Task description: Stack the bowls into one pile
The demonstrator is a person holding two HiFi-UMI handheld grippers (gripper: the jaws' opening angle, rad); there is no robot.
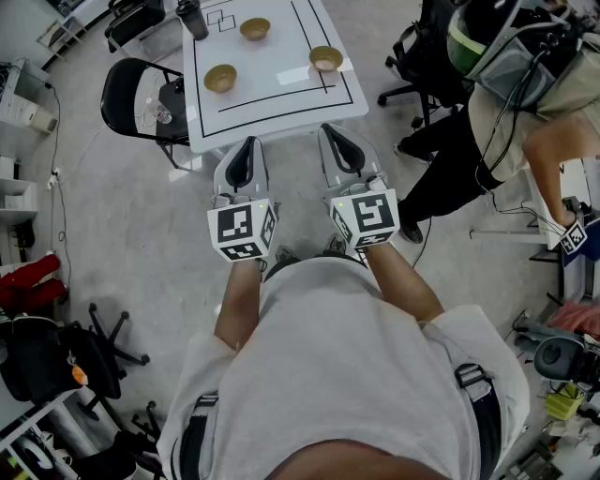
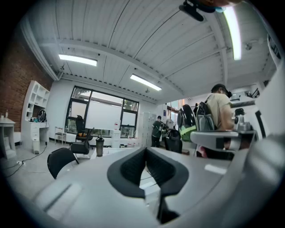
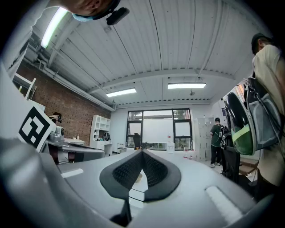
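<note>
The left gripper (image 1: 250, 143) is pressing its jaws together at the tips, with nothing between them; the left gripper view (image 2: 145, 149) is showing the two dark pads meeting at their ends. The right gripper (image 1: 332, 131) is clenched the same way and is carrying nothing, as the right gripper view (image 3: 142, 152) is showing. Both are hanging side by side off the near edge of the table (image 1: 272, 92), just short of it and touching nothing on it, with the person's hands holding them close to the body.

On the table three bowls are sitting well apart, none inside another. The left bowl (image 1: 220, 77) is lying toward the table's left side. The right bowl (image 1: 325, 58) is lying toward its right side. The far bowl (image 1: 254, 28) is lying near its far edge, between the other two. A dark bottle (image 1: 192, 17) is standing upright at the table's far left corner. A black chair (image 1: 125, 94) is standing against the table's left side. Another person (image 1: 506, 103) is standing off the table's right side.
</note>
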